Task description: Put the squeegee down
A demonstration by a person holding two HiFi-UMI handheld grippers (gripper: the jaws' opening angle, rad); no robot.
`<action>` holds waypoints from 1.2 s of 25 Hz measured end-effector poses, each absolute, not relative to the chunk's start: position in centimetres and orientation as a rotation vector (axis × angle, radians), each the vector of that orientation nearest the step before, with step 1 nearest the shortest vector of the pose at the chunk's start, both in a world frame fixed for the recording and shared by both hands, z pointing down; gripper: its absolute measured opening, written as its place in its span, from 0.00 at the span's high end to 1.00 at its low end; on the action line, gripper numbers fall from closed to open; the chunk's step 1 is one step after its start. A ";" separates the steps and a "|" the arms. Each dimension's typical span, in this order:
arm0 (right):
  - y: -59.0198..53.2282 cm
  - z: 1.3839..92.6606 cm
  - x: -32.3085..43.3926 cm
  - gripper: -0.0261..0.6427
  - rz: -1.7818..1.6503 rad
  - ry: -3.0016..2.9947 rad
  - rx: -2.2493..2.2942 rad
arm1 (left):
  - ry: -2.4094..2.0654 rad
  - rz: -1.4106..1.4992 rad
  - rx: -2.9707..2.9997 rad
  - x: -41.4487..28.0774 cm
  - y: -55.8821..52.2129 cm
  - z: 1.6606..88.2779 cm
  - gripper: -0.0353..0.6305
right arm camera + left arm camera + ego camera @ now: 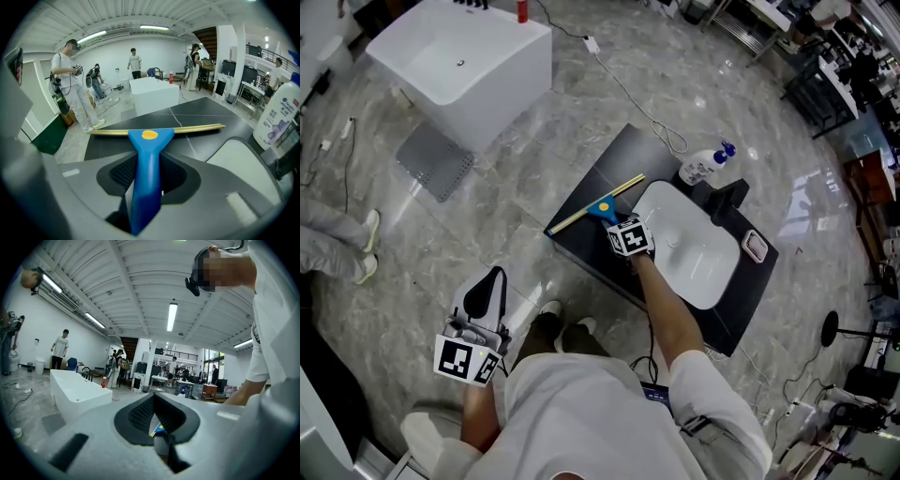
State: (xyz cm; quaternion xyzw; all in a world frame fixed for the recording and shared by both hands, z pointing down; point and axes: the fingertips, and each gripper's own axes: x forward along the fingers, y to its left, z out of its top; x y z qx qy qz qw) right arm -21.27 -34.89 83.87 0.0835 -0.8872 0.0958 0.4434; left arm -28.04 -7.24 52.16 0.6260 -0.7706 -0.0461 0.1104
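The squeegee [602, 207], with a blue handle and a long yellowish blade, is over the far-left part of the black counter [614, 159]. My right gripper [612, 221] is shut on the handle, which runs between the jaws in the right gripper view as the squeegee [147, 159] in the right gripper [149, 174]. The blade lies level, close above the counter [197, 117]; I cannot tell whether it touches. My left gripper [495, 277] hangs low at the left over the floor, shut, with nothing in it. In its own view the left gripper [153, 401] points about level.
A white basin [708, 272] is set into the counter, with a black faucet [727, 199], a spray bottle [703, 167] and a small dish [755, 246] behind it. A white bathtub [459, 61], a grey mat [436, 159] and a cable [642, 108] are on the floor. People stand further off.
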 end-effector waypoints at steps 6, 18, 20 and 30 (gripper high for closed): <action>-35.5 85.2 -20.4 0.73 0.254 -2.183 0.217 | -2.256 -0.134 1.843 -27.5 -7.7 53.3 0.95; -35.7 83.5 -20.8 0.69 0.242 -2.199 0.283 | -2.247 -0.125 1.865 -27.8 -7.6 52.2 0.95; -35.6 82.5 -21.0 0.69 0.245 -2.234 0.299 | -2.245 -0.128 1.875 -27.7 -7.3 51.7 0.95; -34.4 72.4 -19.6 0.92 0.262 -2.542 0.440 | -2.236 -0.133 1.915 -26.7 -6.4 50.5 0.95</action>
